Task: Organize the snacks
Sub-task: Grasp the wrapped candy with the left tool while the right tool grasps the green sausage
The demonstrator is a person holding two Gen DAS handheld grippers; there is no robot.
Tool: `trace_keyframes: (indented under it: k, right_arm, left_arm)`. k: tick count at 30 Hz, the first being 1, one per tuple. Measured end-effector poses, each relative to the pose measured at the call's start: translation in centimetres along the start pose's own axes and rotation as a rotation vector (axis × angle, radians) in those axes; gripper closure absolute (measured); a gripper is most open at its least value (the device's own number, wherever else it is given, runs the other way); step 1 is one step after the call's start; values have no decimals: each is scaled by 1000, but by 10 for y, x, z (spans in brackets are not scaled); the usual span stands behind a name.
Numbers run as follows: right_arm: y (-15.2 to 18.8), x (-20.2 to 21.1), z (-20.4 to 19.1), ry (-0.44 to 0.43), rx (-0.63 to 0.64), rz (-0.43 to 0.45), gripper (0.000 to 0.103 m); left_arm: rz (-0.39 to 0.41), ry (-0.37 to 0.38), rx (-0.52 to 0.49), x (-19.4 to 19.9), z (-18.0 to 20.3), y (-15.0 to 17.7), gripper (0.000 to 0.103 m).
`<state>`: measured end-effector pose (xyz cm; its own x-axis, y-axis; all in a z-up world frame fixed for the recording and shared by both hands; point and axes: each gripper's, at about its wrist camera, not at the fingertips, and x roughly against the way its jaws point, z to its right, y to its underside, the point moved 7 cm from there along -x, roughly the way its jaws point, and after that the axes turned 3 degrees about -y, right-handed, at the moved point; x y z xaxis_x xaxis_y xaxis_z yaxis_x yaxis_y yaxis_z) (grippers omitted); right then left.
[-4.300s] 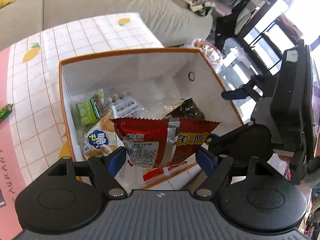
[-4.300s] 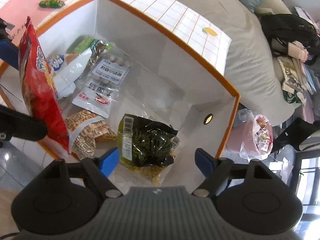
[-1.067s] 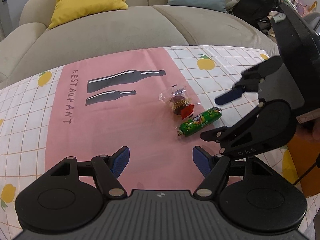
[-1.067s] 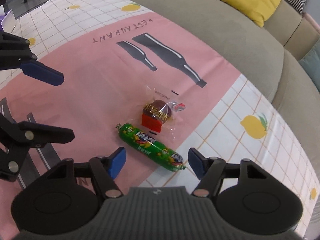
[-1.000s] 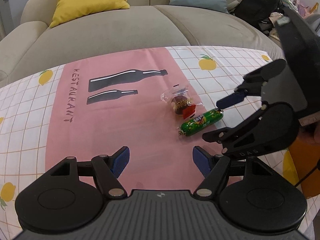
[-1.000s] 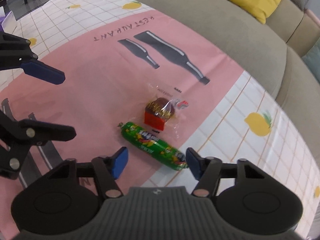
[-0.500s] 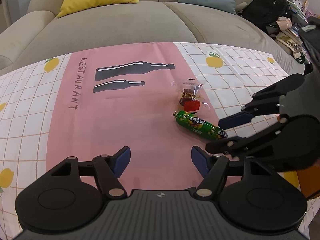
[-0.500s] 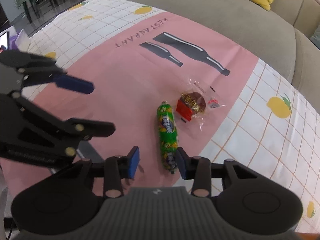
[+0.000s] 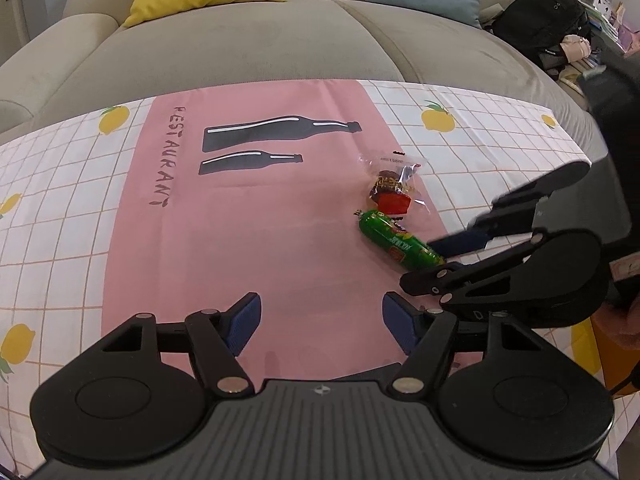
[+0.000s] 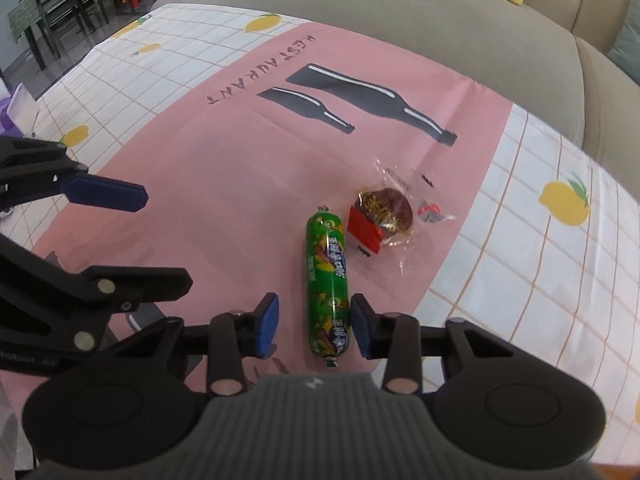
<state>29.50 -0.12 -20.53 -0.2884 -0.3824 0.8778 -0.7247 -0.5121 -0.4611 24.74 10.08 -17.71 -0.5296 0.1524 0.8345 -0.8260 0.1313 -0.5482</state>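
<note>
On the pink panel of the tablecloth [image 10: 208,168], the green sausage stick [image 10: 327,280] lies lengthwise between the blue pads of the right gripper [image 10: 314,322], which straddles its near end. Jaws partly closed, a gap visible on the left side; the right pad looks at or very near the wrapper, contact not certain, so no grip is confirmed. Clear-wrapped chocolate candy [image 10: 384,216] sits just beside the far end of the stick, its red part close to touching it. Left gripper [image 9: 320,320] hangs well short of both snacks, jaws spread wide and empty. Judged risks: (1) grasp is at the stick's end, not its middle, so on lifting the long free end may droop or swing and the round, slick wrapper may slip out. (2) uneven pad contact could roll or push the stick sideways as the jaws close. (3) any sideways shove would nudge the candy, whose crinkled film is loose and light. (4) the two grippers stand close together; a swing toward a container could clip the left one. Container not seen clearly in either view.
</note>
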Motion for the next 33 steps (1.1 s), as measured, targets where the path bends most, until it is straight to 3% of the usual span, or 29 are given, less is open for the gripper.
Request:
trace_keyframes:
  k: [2,6,9,15,19,22,26,29,31,33]
  right_arm:
    - [3,-3,1,9,-10,0,81]
    - [12,1,-1,12,-12,-21,82]
    - [22,9,7,69,-36,-51,82]
    - [36,19,58,205,-223,-81,82]
    - [36,20,82,209,-315,-66,82]
    - [33,18,83,214,-295,-55,81]
    - [27,13,82,207,-252,-31,80]
    - [20,9,84,190,-240,-21,70]
    - [18,8,85,189,-230,-12,70]
    - [15,7,86,189,-223,-1,69]
  left_arm:
    - [1,12,10,0,1,0,21]
    - [16,55,51,2,5,-4,22]
    - [36,79,71,2,12,-11,23]
    - [81,90,66,-11,35,-31,23]
    - [105,121,157,-25,41,-47,23]
    - [118,89,228,-38,40,-57,23]
    - [108,76,246,-55,46,-65,23]
    - [99,63,257,-63,47,-68,23]
    - [87,57,266,-68,47,-68,23]
    - [73,55,271,-74,46,-69,30]
